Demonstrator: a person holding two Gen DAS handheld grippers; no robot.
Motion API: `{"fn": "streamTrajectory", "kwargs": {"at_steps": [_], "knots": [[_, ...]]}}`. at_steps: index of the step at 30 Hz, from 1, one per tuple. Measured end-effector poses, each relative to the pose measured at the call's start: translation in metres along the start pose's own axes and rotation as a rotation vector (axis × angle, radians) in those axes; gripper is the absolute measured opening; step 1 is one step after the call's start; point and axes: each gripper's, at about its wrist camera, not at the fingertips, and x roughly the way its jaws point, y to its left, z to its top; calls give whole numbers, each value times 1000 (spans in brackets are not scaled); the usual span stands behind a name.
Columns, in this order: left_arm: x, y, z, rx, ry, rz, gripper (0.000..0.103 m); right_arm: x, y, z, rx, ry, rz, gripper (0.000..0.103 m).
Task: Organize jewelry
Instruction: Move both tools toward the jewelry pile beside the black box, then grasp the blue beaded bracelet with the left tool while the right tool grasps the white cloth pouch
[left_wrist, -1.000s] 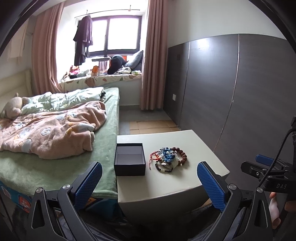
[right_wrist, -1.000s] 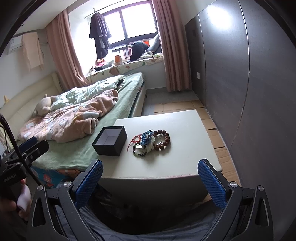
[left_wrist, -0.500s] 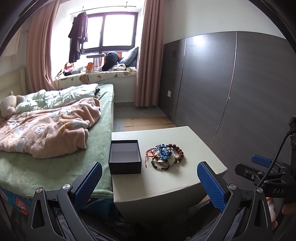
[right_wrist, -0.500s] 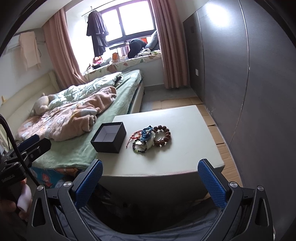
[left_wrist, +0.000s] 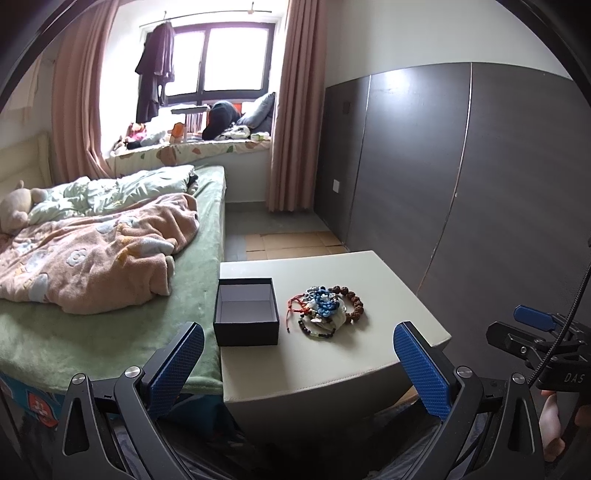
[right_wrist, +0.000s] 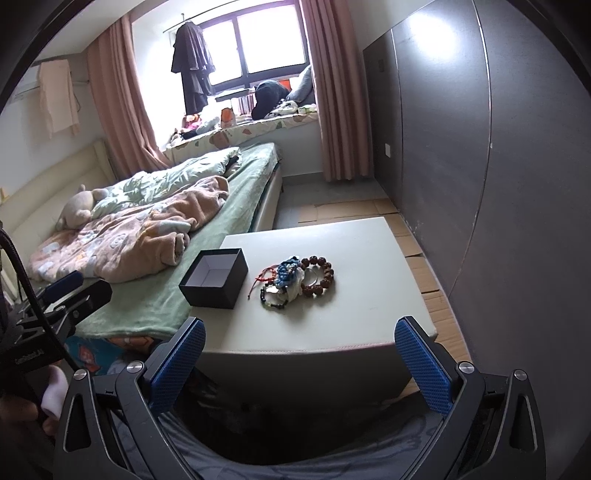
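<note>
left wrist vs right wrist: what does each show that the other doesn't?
Left wrist only: the right gripper, off to the table's right. Right wrist only: the left gripper, over the bed edge, and a cloth hung on the wall. Both: the open black box, empty, apart from the bracelet pile on the table; each view's own fingers wide open.

The jewelry pile (left_wrist: 325, 312) beside the box (left_wrist: 246, 316) is tangled; how many pieces lie in it is too small to tell, and the white piece under the blue knot is mostly covered. From the right wrist view the box's (right_wrist: 214, 277) floor is partly hidden by its near wall. The stool's (left_wrist: 332, 365) base is cut off behind the left gripper (left_wrist: 299, 363). The right gripper's (right_wrist: 300, 360) finger bases run past the bottom edge below the stool (right_wrist: 295, 343).
</note>
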Motion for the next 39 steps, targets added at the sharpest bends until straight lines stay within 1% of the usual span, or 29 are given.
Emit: {"fn": "streamTrajectory", "kwargs": {"at_steps": [6, 11, 19, 24, 27, 31, 36, 38, 39], "knots": [[-3, 0, 1, -5, 0, -2, 102, -1, -1, -2, -1, 5, -9, 103], [-4, -6, 2, 18, 1, 0, 102, -6, -2, -3, 2, -4, -13, 103], [-1, -9, 0, 26, 4, -8, 102, -8, -9, -5, 6, -3, -7, 103], [4, -11, 3, 17, 8, -23, 102, -8, -19, -5, 23, -12, 40, 103], [12, -13, 5, 18, 18, -32, 102, -7, -23, -5, 21, -15, 38, 103], [26, -16, 7, 35, 33, -46, 102, 4, -28, -6, 15, 8, 29, 103], [50, -18, 8, 59, 46, -73, 101, 23, -38, -6, 43, 26, 49, 102], [65, -19, 9, 62, 70, -93, 94, 33, -44, -4, 66, 36, 51, 101], [73, -19, 9, 62, 82, -101, 92, 39, -47, -3, 77, 42, 52, 99]]}}
